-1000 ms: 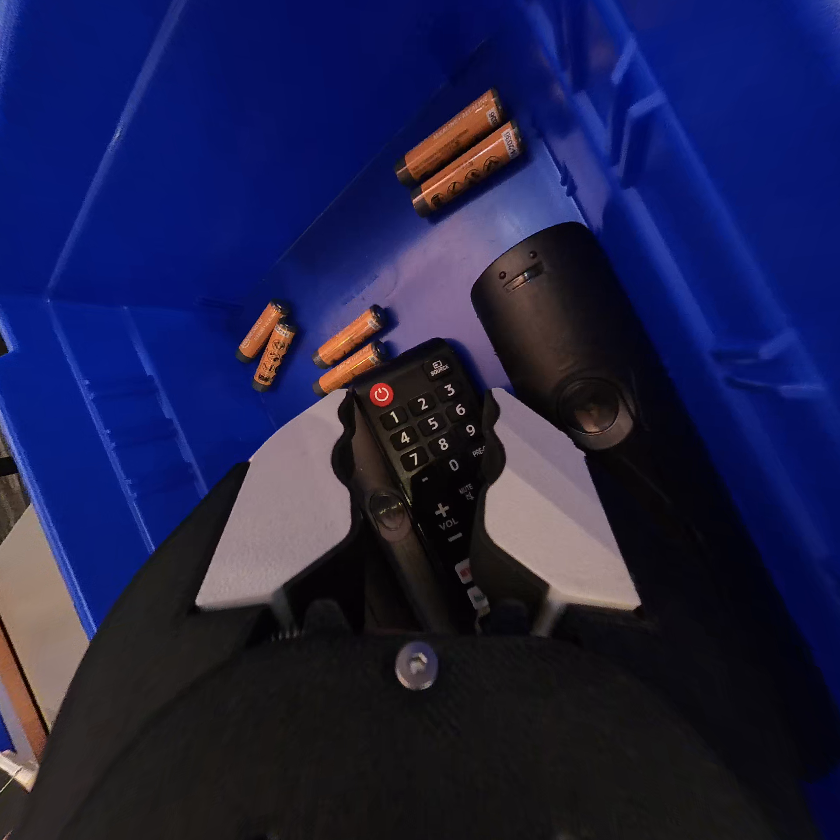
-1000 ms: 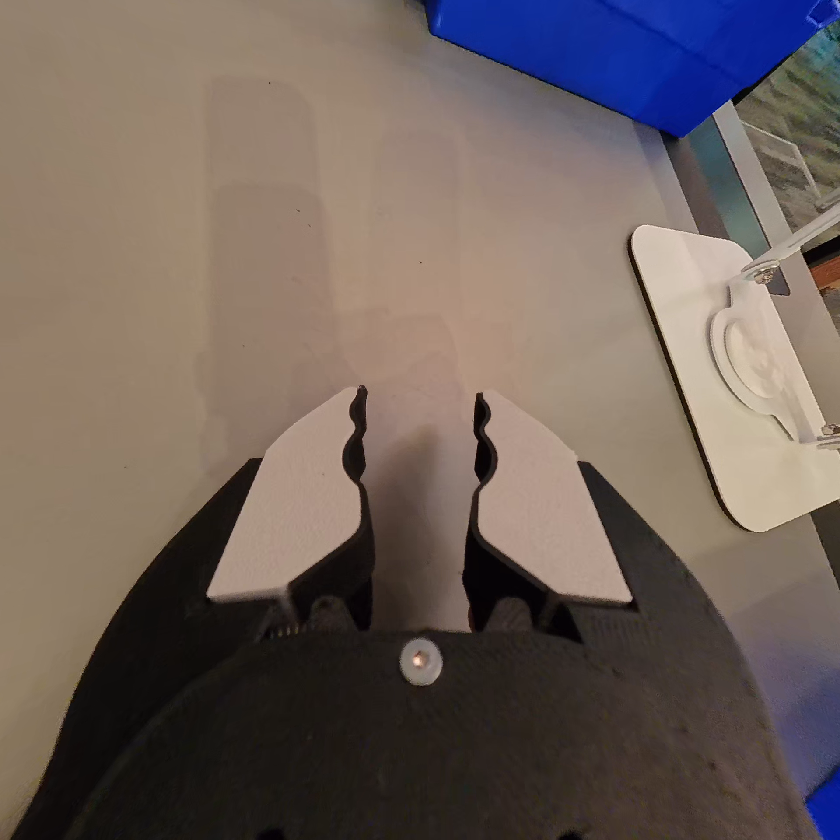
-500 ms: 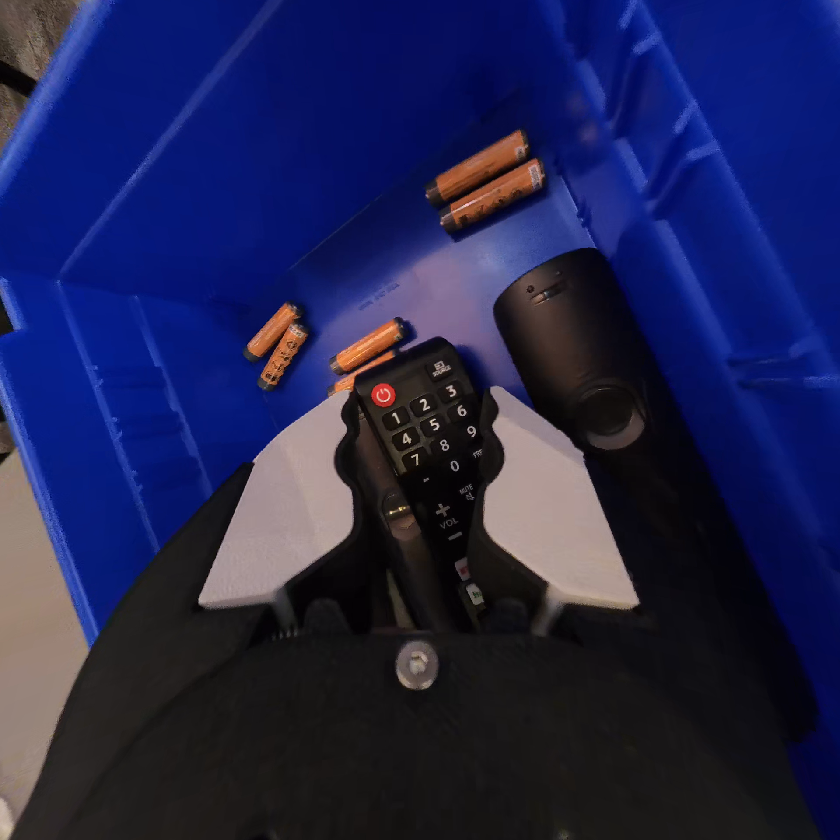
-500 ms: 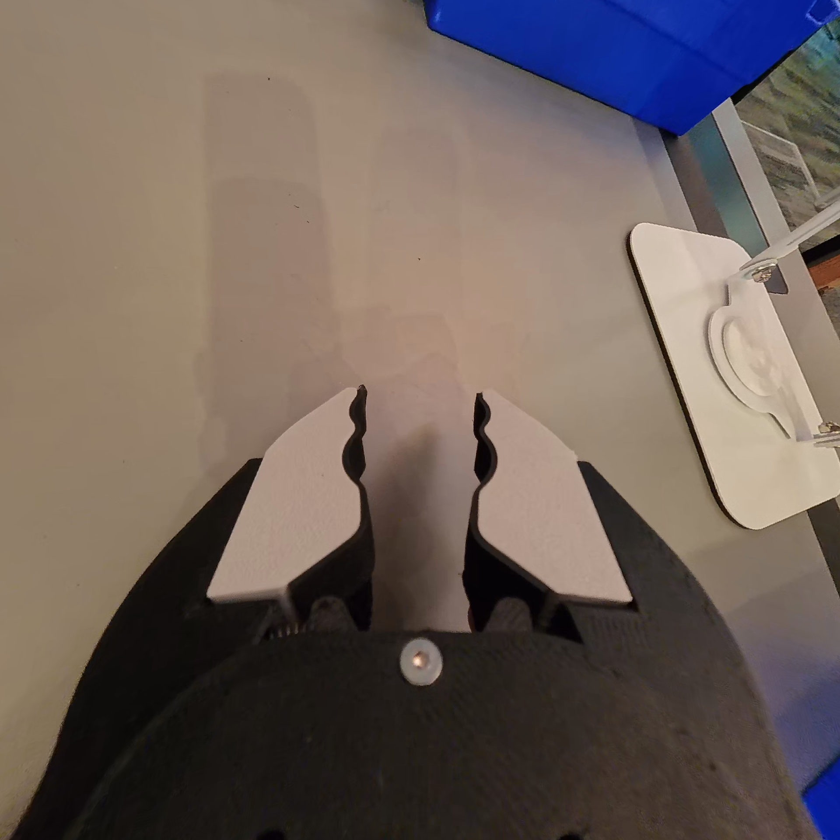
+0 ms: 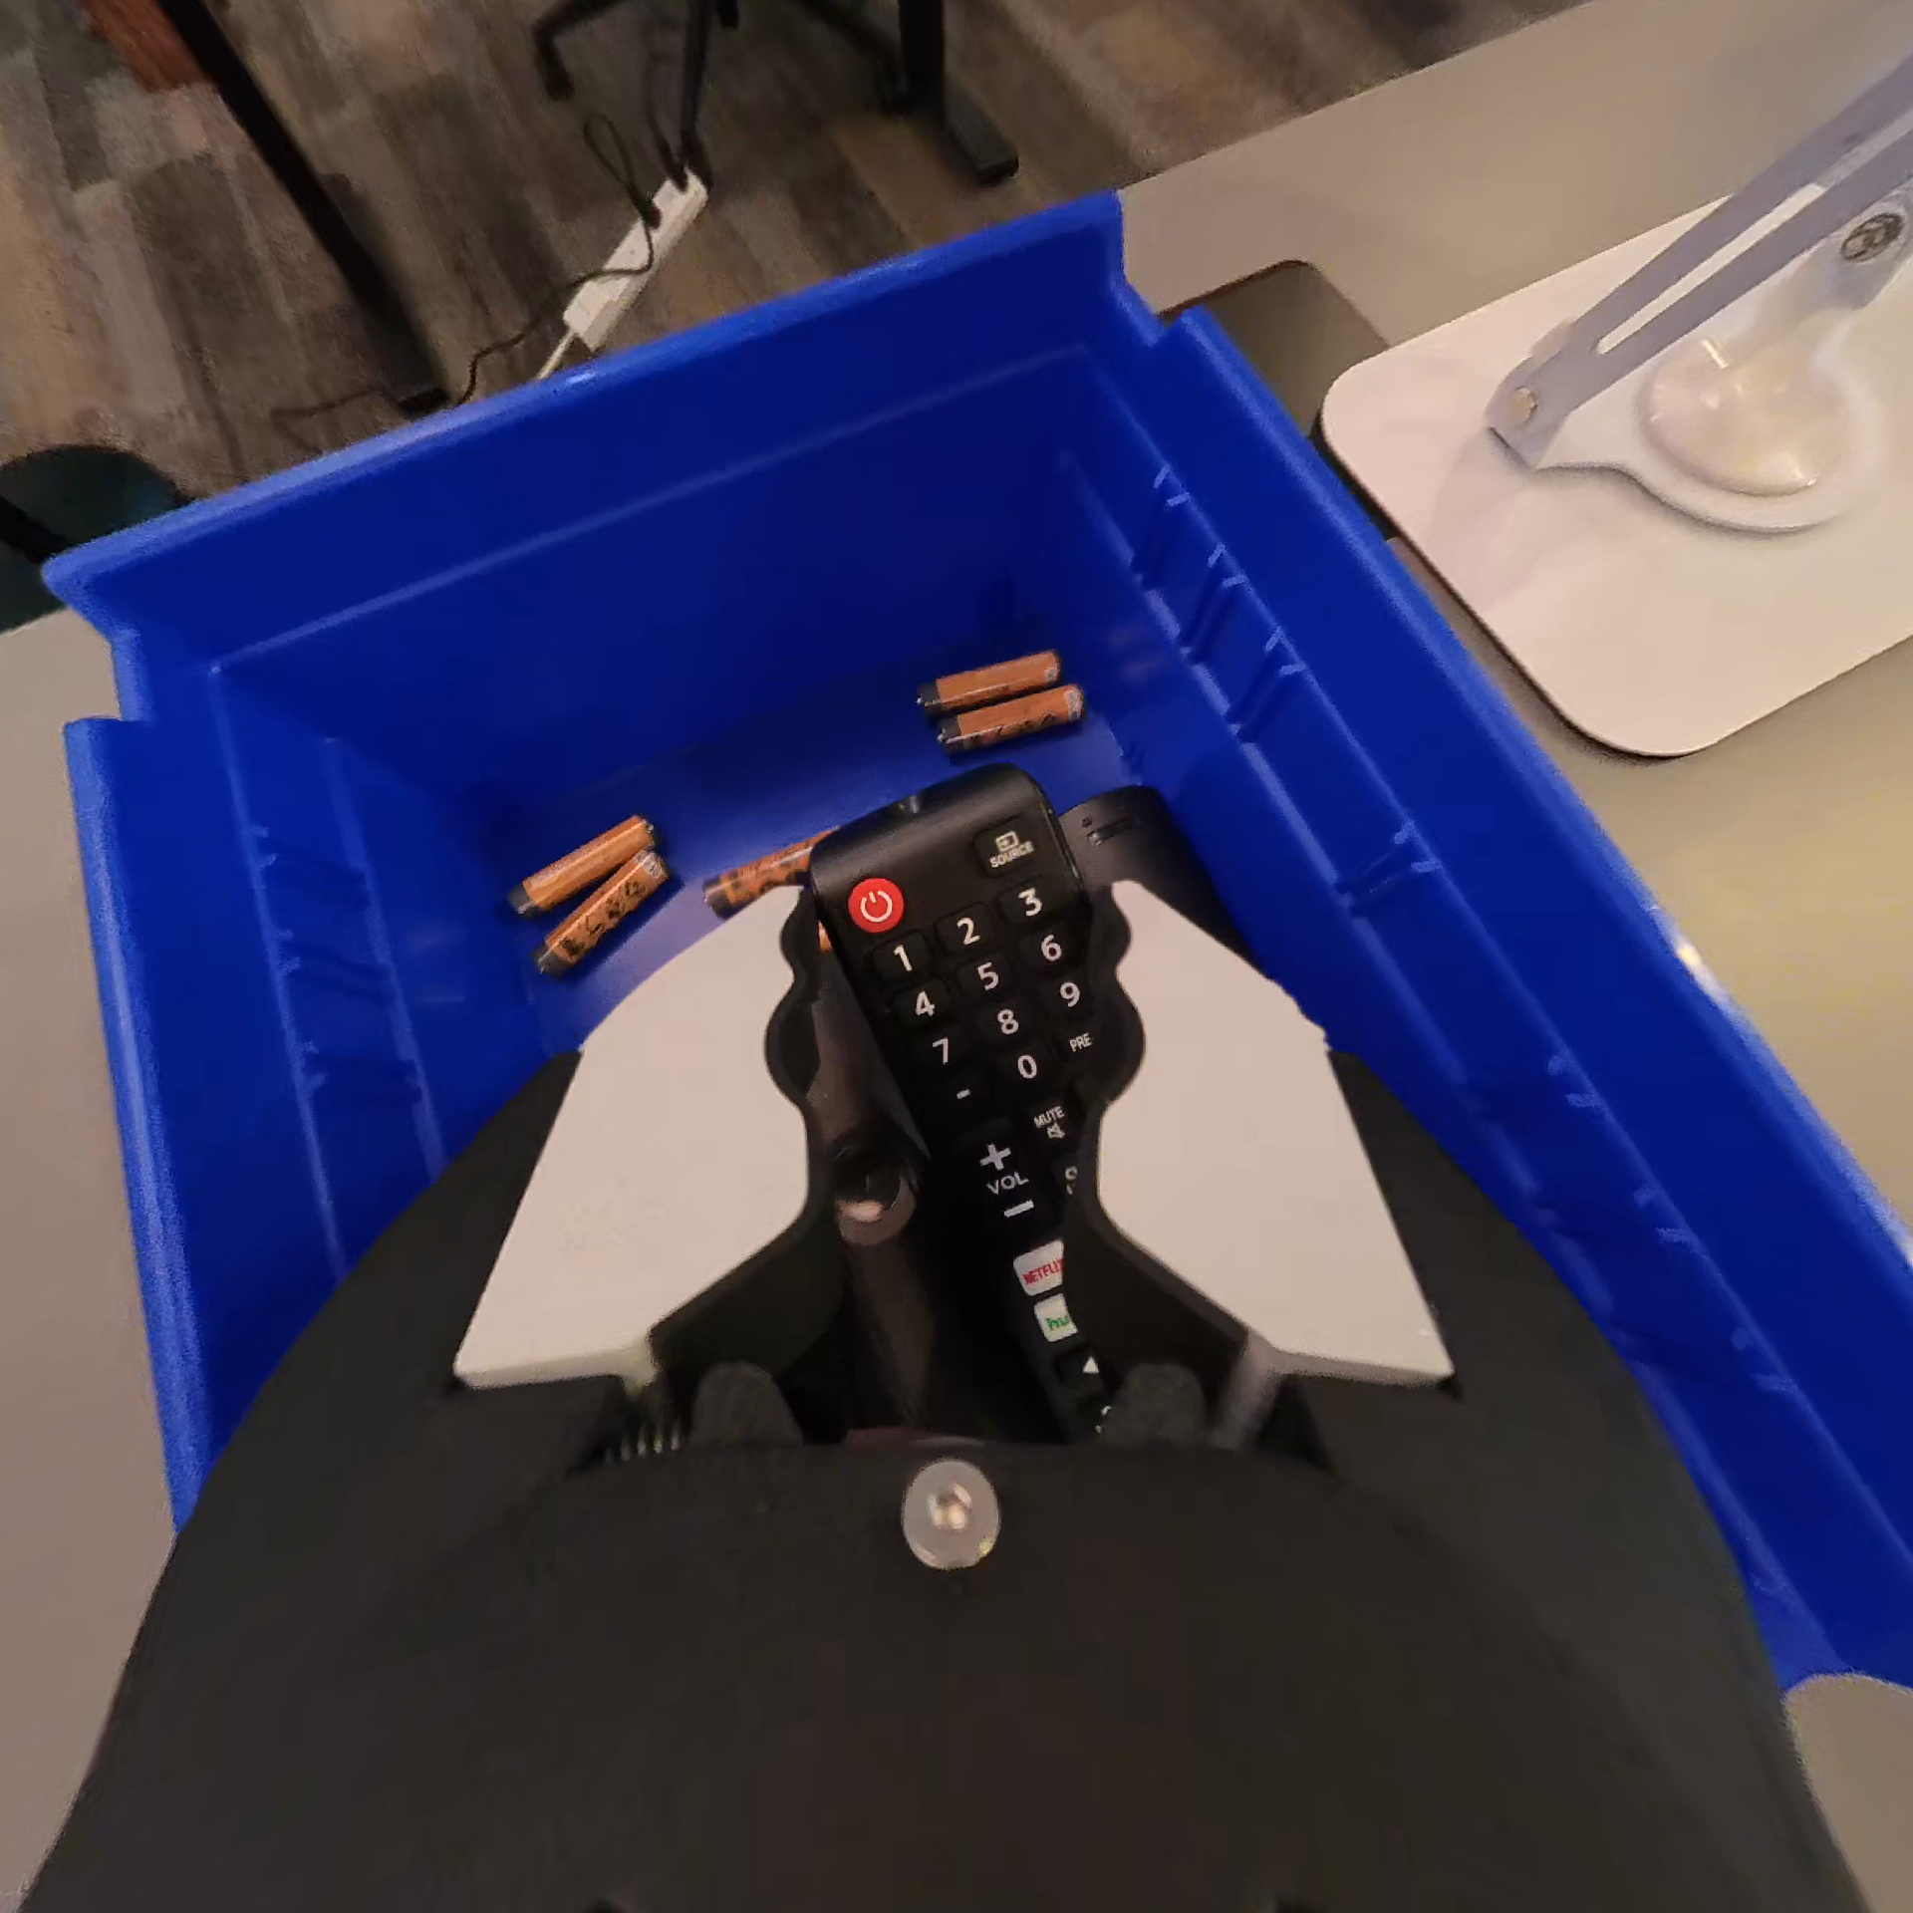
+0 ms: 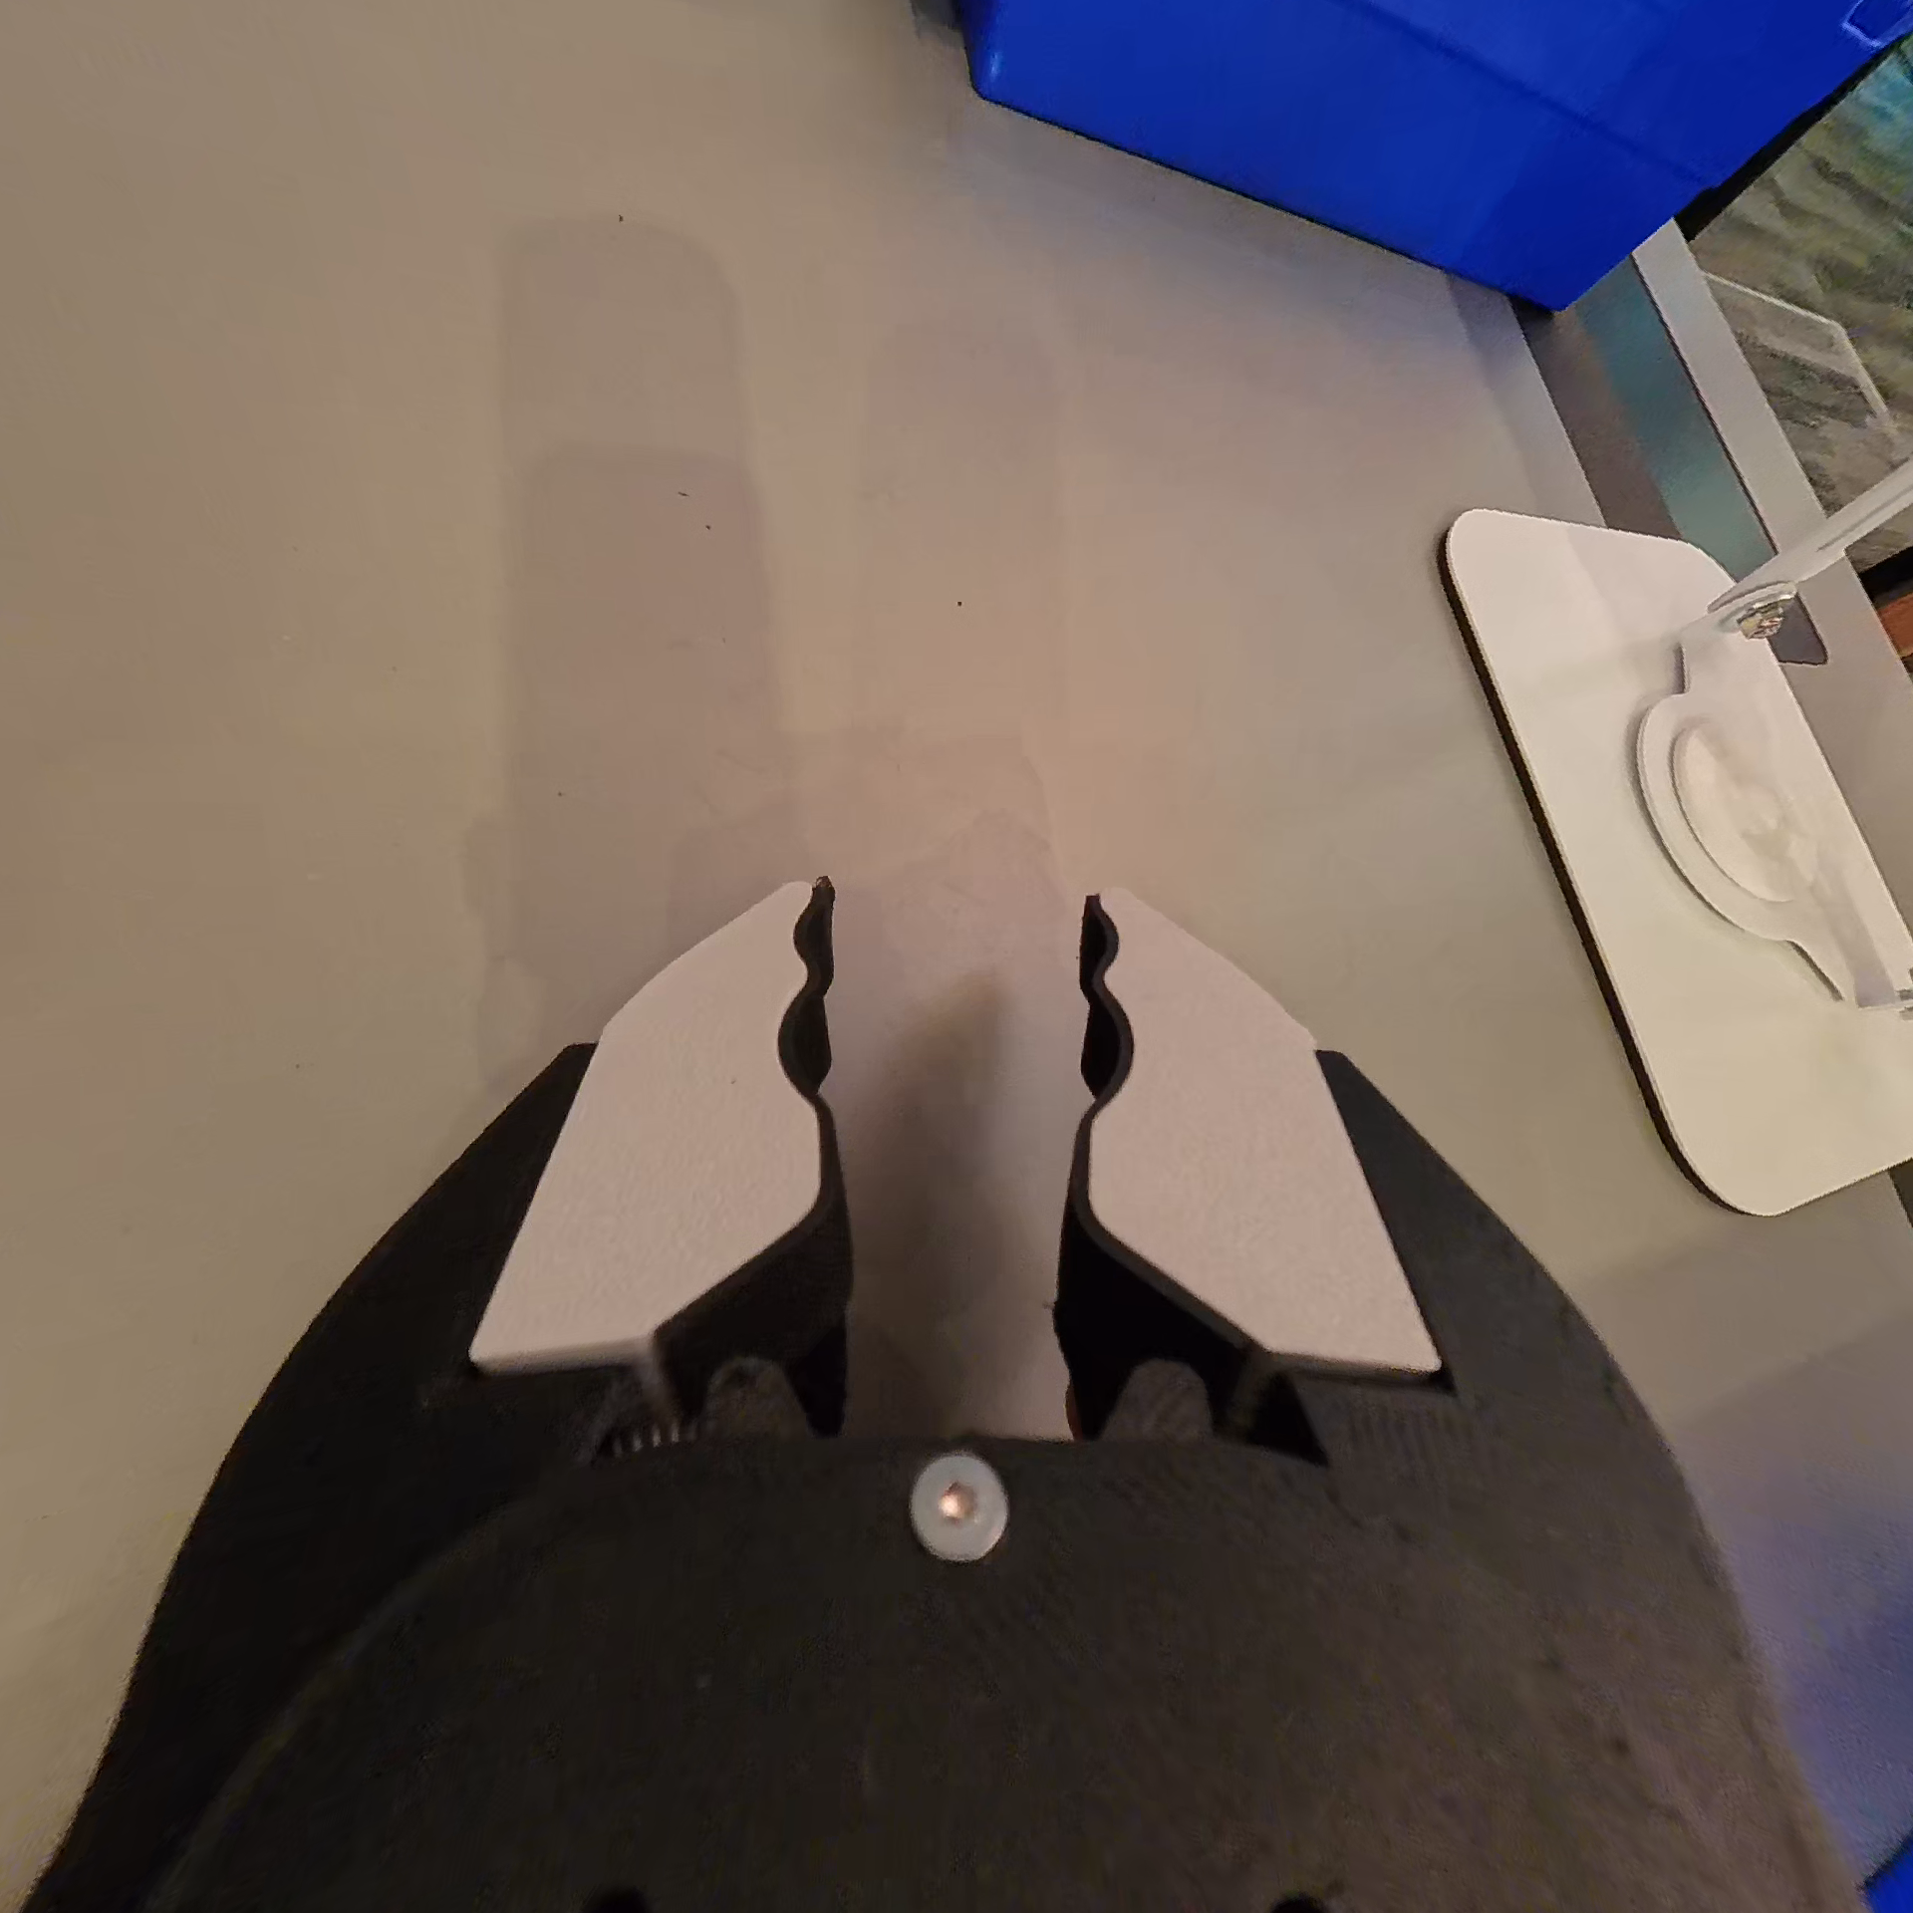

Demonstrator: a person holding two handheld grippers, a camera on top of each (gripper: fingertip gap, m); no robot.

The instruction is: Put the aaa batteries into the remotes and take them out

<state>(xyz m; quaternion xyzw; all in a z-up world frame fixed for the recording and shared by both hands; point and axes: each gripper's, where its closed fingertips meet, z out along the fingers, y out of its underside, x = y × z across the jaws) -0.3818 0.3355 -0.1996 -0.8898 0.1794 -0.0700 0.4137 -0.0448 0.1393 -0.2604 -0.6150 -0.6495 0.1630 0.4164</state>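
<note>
Black remote clamped in left hand-held gripper, tilted over bin.

A plain grey bench is filling most of the right wrist view, and it is showing at the left and right edges of the left wrist view. A blue bin is sitting directly on it, taking up the middle of the left wrist view and the upper right corner of the right wrist view. A white plate-shaped stand base is lying on the bench at the right edge, near the bin but apart from it.
</note>
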